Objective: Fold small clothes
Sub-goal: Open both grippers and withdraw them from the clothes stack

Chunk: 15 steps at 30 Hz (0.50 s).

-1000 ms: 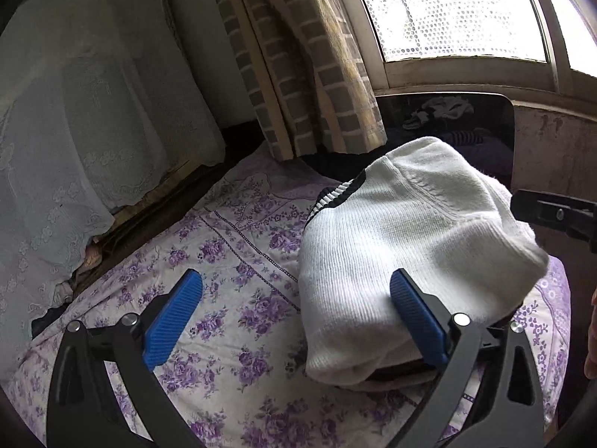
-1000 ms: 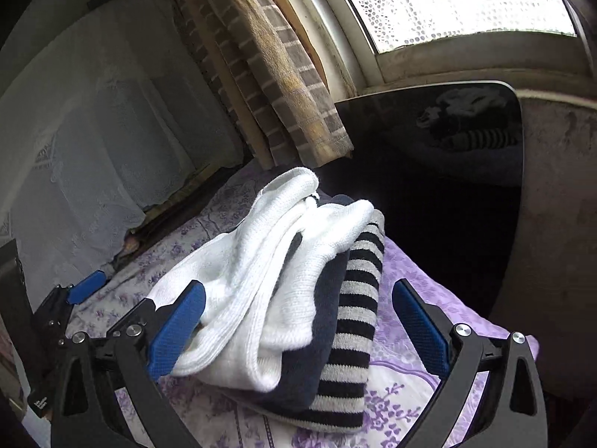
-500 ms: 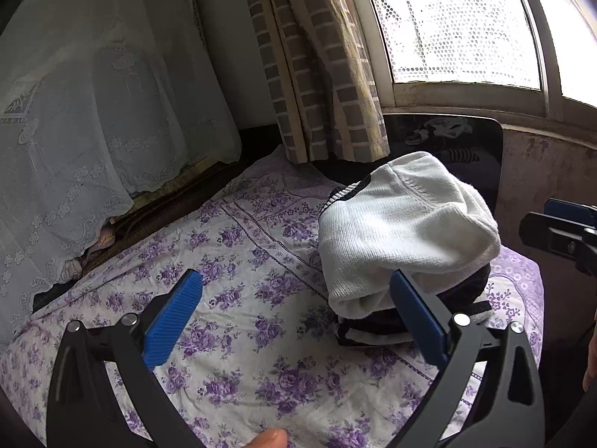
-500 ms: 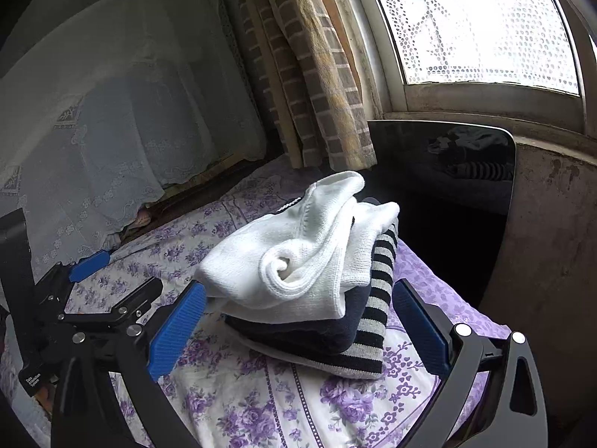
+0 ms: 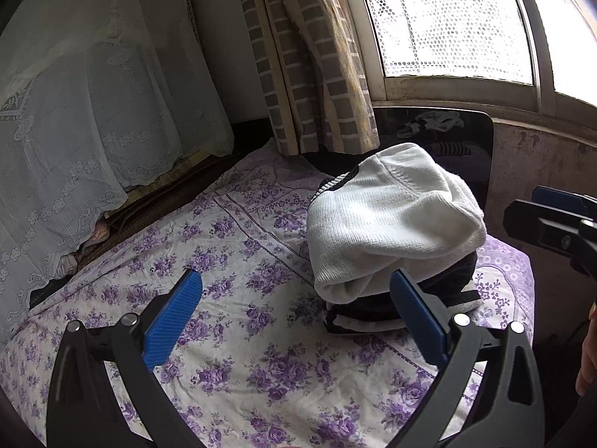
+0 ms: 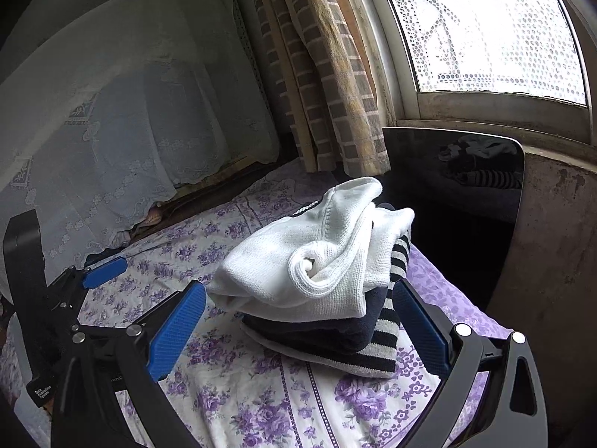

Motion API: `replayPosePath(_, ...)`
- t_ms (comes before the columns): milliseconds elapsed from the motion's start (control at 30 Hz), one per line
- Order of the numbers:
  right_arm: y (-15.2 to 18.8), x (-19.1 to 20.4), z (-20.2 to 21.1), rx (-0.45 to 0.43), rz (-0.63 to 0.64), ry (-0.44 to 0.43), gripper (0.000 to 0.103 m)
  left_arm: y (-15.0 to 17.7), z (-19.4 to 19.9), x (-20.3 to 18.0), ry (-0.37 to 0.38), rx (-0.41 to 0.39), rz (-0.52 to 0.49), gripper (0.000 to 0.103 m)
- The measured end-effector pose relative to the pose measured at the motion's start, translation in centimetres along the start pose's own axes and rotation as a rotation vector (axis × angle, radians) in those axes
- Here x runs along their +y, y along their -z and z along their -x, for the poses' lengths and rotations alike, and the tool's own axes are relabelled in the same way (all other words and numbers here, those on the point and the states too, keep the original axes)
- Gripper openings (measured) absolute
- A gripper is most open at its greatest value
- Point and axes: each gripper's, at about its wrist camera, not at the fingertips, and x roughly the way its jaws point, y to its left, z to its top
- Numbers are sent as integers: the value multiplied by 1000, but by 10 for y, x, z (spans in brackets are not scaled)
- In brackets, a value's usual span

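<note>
Folded stack of small clothes (image 6: pixel 317 280) rests on the floral sheet (image 5: pixel 238 354), white knit (image 5: pixel 388 220) on top, navy and striped layers (image 6: pixel 377 339) beneath, at my 1 o'clock. I see the left gripper (image 5: pixel 296 321) fingers spread wide, holding nothing. Right gripper (image 6: pixel 298 328) likewise spread, empty, pads flanking the stack. Checked curtain (image 5: pixel 309 56) at 12 o'clock.

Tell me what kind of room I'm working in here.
Most likely a bedroom at home: a floral purple bedsheet covers the work surface, a checked curtain hangs beside a window, and the folded clothes pile sits on the sheet.
</note>
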Motion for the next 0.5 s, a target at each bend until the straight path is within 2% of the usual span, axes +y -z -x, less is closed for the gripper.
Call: replayPosePath(500,1,-2,2,-6,-4,2,100,3,-1,-5,37,19,3,98)
